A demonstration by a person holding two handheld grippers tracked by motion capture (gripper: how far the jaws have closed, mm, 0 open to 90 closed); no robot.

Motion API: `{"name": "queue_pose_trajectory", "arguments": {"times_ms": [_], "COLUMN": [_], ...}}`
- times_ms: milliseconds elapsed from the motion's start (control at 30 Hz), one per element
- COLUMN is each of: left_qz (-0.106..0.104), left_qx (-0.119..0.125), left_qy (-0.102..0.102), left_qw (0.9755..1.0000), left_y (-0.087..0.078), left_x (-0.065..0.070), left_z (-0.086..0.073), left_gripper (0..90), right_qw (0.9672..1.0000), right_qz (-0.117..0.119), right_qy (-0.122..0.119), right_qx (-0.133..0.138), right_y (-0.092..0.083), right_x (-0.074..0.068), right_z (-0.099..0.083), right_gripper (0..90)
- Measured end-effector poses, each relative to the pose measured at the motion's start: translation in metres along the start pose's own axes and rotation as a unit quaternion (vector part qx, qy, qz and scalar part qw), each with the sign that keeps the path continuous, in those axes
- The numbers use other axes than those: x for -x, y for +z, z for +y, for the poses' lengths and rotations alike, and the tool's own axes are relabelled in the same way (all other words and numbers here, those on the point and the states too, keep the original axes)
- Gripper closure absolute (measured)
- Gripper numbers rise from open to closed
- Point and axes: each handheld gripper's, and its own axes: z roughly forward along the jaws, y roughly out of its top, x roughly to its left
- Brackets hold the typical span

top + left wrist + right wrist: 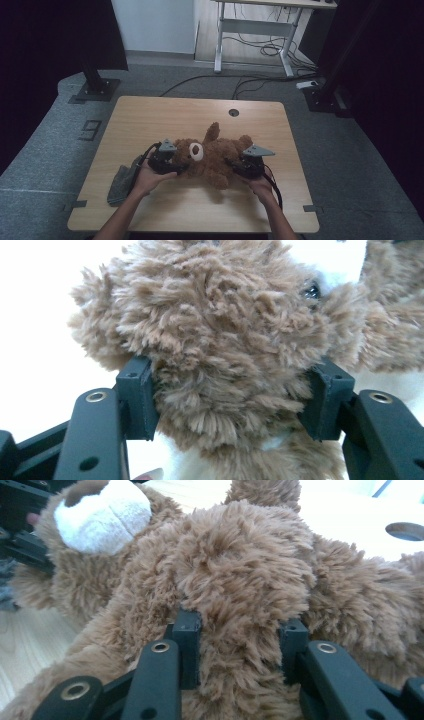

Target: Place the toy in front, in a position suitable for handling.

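A brown teddy bear [212,155] with a white muzzle lies on its back in the middle of the wooden table [150,115], head toward the left. My left gripper [180,167] comes at the head from the left. In the left gripper view the two black pads [140,395] press into the fur on both sides of the bear's head [225,330]. My right gripper [232,164] reaches in from the right. In the right gripper view it [240,647] is shut on a thick fold of fur on the bear's body [240,570]. A hand holds each gripper.
A grey cloth [120,185] lies on the table near the left forearm. A round cable hole [234,112] sits near the table's far edge. Beyond the table stand black stands [95,82] and a white desk frame [220,45] with cables on the floor.
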Motion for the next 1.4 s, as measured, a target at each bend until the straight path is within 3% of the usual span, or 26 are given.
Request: {"name": "queue_pose_trajectory", "arguments": {"times_ms": [167, 333, 667, 900, 1133, 1400], "left_qz": [-0.013, -0.015, -0.018, 0.006, 0.029, 0.049], "left_qx": [-0.005, 0.0, 0.049, 0.055, 0.056, 0.059], "left_qy": [-0.014, -0.018, -0.048, -0.057, -0.056, -0.072], "left_qw": [0.9998, 0.9997, 0.9975, 0.9968, 0.9965, 0.9944], "left_y": [0.008, 0.005, -0.036, -0.064, -0.08, -0.098], "left_x": [-0.012, -0.013, -0.017, -0.02, -0.019, -0.021], "left_z": [-0.004, -0.004, -0.004, -0.016, -0.031, -0.055], "left_gripper": [34.5, 27.2, 24.8, 23.4, 22.8, 23.0], "right_qw": [0.9999, 0.9997, 0.9996, 0.9996, 0.9994, 0.9995], "right_qz": [-0.003, -0.009, -0.01, -0.008, -0.007, -0.001], "right_qy": [0.01, 0.02, 0.018, 0.017, 0.022, 0.026], "right_qx": [0.007, 0.01, 0.019, 0.023, 0.025, 0.02], "right_y": [0.005, 0.006, 0.007, 0.006, 0.006, 0.006], "right_x": [0.0, 0.007, 0.007, 0.007, 0.008, 0.01], "right_z": [-0.006, -0.008, -0.01, -0.012, -0.013, -0.013], "right_gripper": [60.5, 52.9, 50.2, 49.9, 49.8, 49.4]}}
